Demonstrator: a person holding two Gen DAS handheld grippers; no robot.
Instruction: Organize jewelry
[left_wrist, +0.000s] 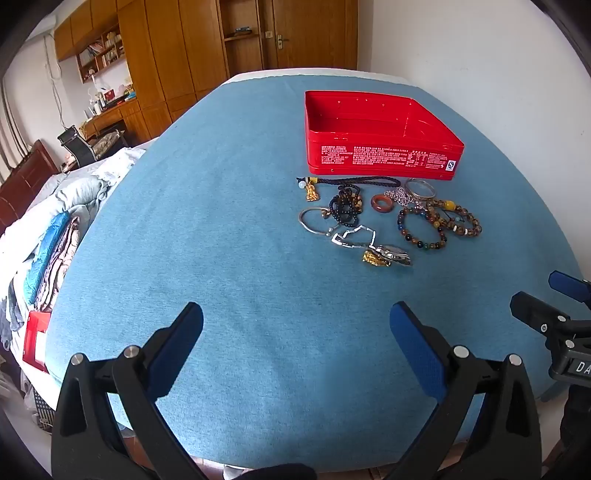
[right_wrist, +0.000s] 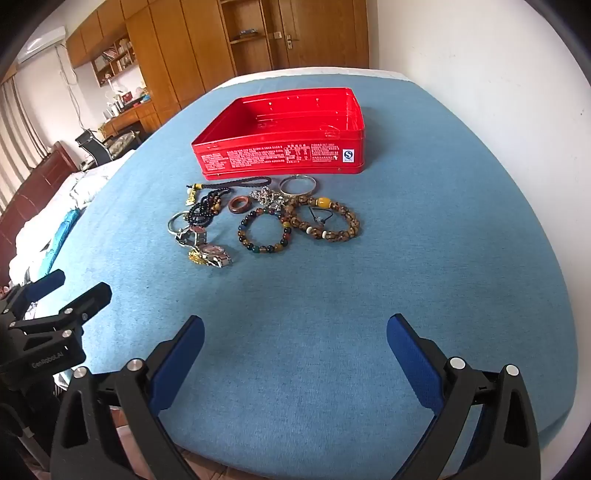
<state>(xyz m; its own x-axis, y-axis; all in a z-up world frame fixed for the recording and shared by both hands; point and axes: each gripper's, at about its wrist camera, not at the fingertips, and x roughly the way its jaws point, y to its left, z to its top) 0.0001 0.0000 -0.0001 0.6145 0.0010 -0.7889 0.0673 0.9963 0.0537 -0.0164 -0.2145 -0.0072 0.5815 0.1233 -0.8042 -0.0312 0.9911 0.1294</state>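
An empty red tin box (left_wrist: 380, 157) (right_wrist: 280, 155) stands on the blue tablecloth (left_wrist: 221, 221) (right_wrist: 424, 258). In front of it lies a pile of jewelry: bead bracelets (left_wrist: 423, 229) (right_wrist: 266, 230), a brown bead bracelet (right_wrist: 328, 221), a silver bangle (left_wrist: 421, 188) (right_wrist: 297, 184), a red-brown ring (left_wrist: 493, 204) (right_wrist: 239, 205), a watch (left_wrist: 393, 255) (right_wrist: 216, 254), a black cord necklace (left_wrist: 351, 181) (right_wrist: 236, 182). My left gripper (left_wrist: 295, 325) is open and empty, near the front edge. My right gripper (right_wrist: 295, 332) is open and empty, also well short of the jewelry.
A bed with piled clothes (left_wrist: 55, 236) lies left of the table. Wooden wardrobes and a door (left_wrist: 240, 37) stand behind. A white wall (right_wrist: 480, 74) is at the right. The other gripper shows at each view's edge (left_wrist: 554, 314) (right_wrist: 55, 314).
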